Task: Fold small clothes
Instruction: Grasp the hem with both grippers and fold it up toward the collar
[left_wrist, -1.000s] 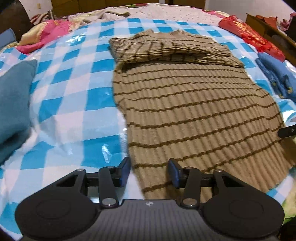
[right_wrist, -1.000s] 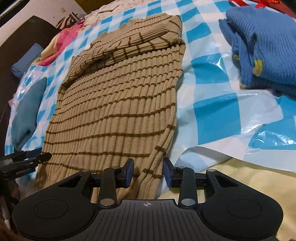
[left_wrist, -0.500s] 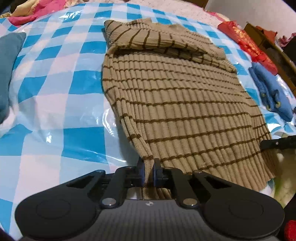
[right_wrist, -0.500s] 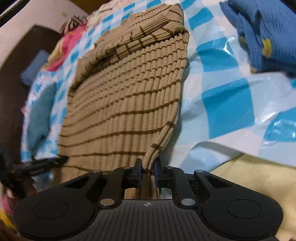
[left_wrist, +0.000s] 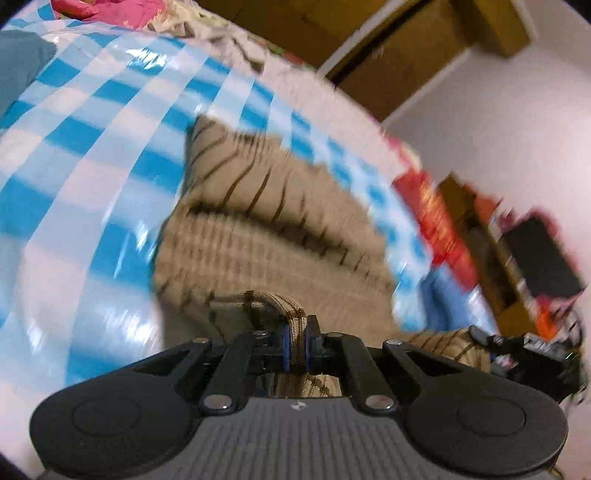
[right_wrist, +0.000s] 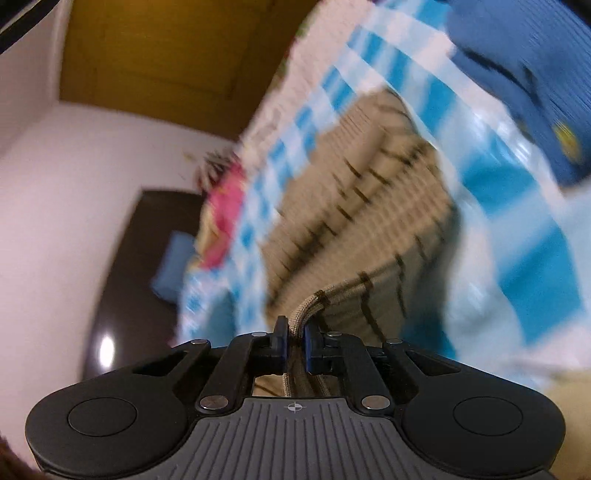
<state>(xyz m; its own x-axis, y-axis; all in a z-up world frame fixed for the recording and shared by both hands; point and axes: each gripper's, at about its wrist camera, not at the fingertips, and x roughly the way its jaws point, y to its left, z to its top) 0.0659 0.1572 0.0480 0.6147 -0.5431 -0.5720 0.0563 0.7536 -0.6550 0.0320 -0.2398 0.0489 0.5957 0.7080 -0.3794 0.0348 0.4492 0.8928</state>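
the tan striped sweater (left_wrist: 266, 236) lies on the blue checked sheet (left_wrist: 92, 177), its hem now lifted at 6 o'clock. a second ago both grippers stood apart; now left gripper (left_wrist: 296, 345) and right gripper (right_wrist: 294, 343) clamp the hem, views rolled and blurred.

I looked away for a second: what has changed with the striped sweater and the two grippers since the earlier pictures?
Both grippers have closed on the striped sweater's near hem: the left gripper and the right gripper, open a second ago, now pinch bunched knit and have lifted it toward the collar. The sweater's far part still lies on the checkered sheet; the blue garment stays put.
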